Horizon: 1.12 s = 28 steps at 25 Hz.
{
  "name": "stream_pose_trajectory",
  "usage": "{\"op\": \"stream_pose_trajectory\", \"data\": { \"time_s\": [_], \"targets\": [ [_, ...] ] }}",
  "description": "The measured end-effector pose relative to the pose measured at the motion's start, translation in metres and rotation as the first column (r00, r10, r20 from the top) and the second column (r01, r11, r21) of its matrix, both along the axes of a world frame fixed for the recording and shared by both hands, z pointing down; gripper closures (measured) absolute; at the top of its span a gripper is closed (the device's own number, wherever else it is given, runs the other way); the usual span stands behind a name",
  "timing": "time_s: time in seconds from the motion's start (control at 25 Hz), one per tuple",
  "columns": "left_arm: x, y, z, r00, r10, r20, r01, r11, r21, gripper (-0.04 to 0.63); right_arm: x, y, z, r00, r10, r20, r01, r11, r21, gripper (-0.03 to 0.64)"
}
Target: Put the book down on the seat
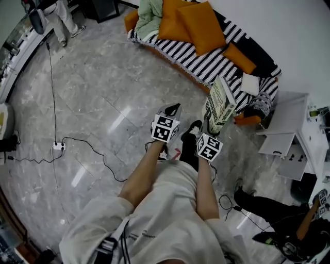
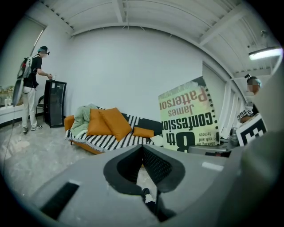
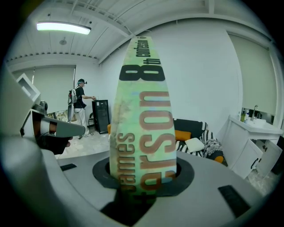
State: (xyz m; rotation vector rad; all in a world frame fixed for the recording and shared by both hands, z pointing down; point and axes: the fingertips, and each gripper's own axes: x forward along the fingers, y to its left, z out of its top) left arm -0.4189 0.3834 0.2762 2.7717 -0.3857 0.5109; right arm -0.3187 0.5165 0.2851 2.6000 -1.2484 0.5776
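The book is a thick paperback with a pale green cover and large print. My right gripper is shut on its lower end and holds it upright above the floor, just short of the sofa. In the right gripper view its spine rises from between the jaws of the right gripper. The sofa seat has a black-and-white striped cover. My left gripper is beside the book on its left, shut and empty. In the left gripper view the left gripper faces the sofa, with the book at the right.
Orange cushions, a green blanket and a white cushion lie on the sofa. A white cabinet stands to the right. A cable runs over the marble floor. One person stands far left, another is at lower right.
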Motion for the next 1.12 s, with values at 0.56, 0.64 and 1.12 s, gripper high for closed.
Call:
{"op": "stream_pose_trajectory", "data": {
  "time_s": [0.56, 0.64, 1.12],
  "targets": [
    [0.077, -0.009, -0.011, 0.993, 0.101, 0.056, -0.106, 0.991, 0.081, 0.588, 0.051, -0.032, -0.012, 0.998, 0.044, 0.050, -0.047, 0.996, 0.069, 0.460],
    [0.082, -0.012, -0.011, 0.992, 0.106, 0.063, -0.111, 0.990, 0.086, 0.588, 0.057, -0.038, -0.012, 0.998, 0.042, 0.056, -0.047, 0.996, 0.079, 0.460],
    [0.117, -0.041, -0.007, 0.990, 0.104, 0.096, -0.114, 0.988, 0.101, 0.588, 0.100, -0.064, -0.001, 0.996, 0.056, 0.076, -0.060, 0.997, 0.049, 0.460]
  ]
}}
